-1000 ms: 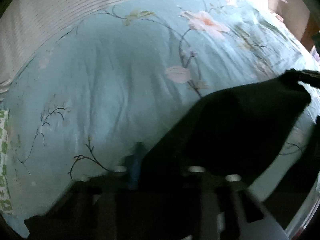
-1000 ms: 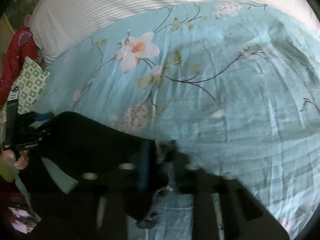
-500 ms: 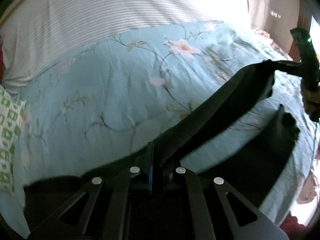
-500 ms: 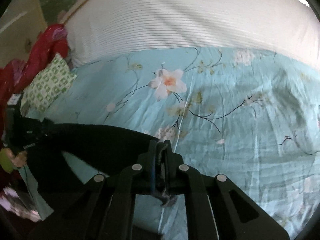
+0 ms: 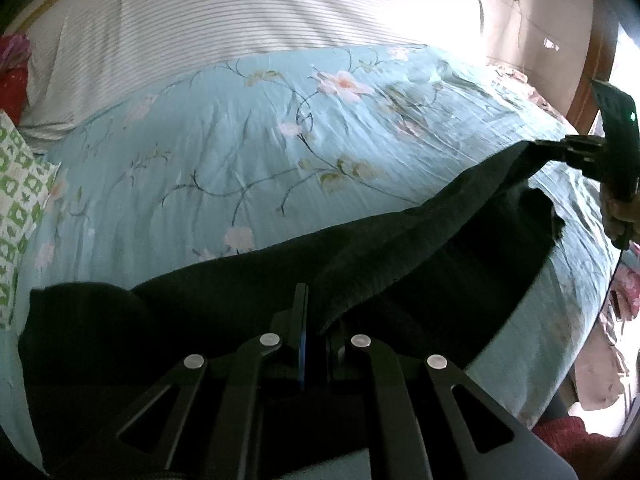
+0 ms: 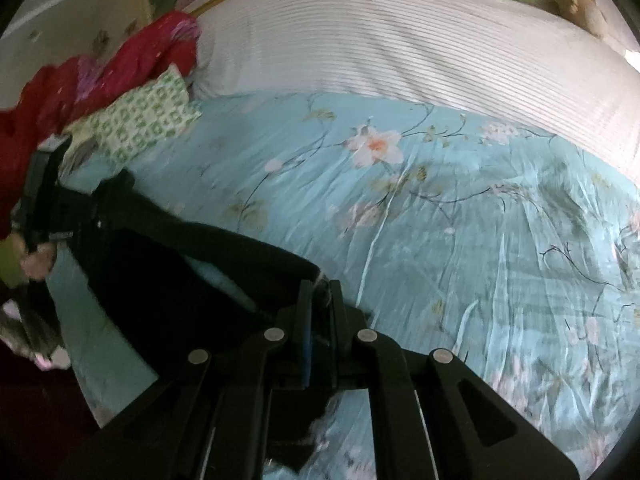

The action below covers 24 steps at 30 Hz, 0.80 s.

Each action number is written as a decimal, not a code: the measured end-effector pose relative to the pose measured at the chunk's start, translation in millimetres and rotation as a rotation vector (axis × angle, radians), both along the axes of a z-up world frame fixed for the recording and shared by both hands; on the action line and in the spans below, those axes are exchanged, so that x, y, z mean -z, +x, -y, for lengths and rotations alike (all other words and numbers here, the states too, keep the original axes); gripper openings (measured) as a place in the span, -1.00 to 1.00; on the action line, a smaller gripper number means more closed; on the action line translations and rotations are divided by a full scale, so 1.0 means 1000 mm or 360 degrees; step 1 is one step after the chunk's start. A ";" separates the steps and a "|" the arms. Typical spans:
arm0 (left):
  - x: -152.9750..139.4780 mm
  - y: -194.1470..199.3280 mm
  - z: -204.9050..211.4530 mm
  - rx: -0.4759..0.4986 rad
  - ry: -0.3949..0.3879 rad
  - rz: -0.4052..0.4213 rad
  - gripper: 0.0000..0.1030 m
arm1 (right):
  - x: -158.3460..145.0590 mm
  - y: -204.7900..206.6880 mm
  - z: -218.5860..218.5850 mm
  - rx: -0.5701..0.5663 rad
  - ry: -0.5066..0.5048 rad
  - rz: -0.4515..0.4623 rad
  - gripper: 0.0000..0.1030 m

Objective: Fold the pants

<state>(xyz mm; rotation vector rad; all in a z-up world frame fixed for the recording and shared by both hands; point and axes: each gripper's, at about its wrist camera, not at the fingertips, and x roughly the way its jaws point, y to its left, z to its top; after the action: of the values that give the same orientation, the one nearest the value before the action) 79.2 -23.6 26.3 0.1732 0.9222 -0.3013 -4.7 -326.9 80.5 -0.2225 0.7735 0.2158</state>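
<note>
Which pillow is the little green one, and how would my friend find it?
Start at the big blue flowered bedspread and go to its far left corner. The small pillow lies there, beside a red blanket. It alone has green squares on white; the long pillow behind is plain white stripes.

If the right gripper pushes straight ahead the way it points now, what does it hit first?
The right gripper, shut on the black pants, points across the bed. Straight ahead lies the floral blue bedspread, then the white striped cover. Likely the bedspread first, though depth is unclear.
</note>
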 end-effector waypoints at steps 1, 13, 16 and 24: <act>0.001 -0.006 0.000 0.0006 -0.0008 -0.0001 -0.93 | 0.002 -0.005 -0.002 -0.0009 -0.0021 -0.0004 -0.85; 0.013 -0.044 0.002 0.0041 0.0016 -0.0021 -0.93 | 0.014 -0.048 -0.012 -0.0031 -0.0052 -0.0069 -0.86; 0.020 -0.046 0.005 0.0059 0.0018 -0.0051 -0.92 | 0.020 -0.053 -0.012 -0.0008 -0.0109 -0.0101 -0.86; 0.050 -0.045 0.008 0.0077 0.0001 -0.0143 -0.89 | 0.049 -0.052 -0.002 0.0085 -0.0175 -0.0212 -0.86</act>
<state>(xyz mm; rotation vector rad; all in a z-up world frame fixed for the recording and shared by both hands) 33.8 -31.4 -23.2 0.1839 1.0083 -0.3557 -56.8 -325.0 31.4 -0.2934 0.9237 0.1383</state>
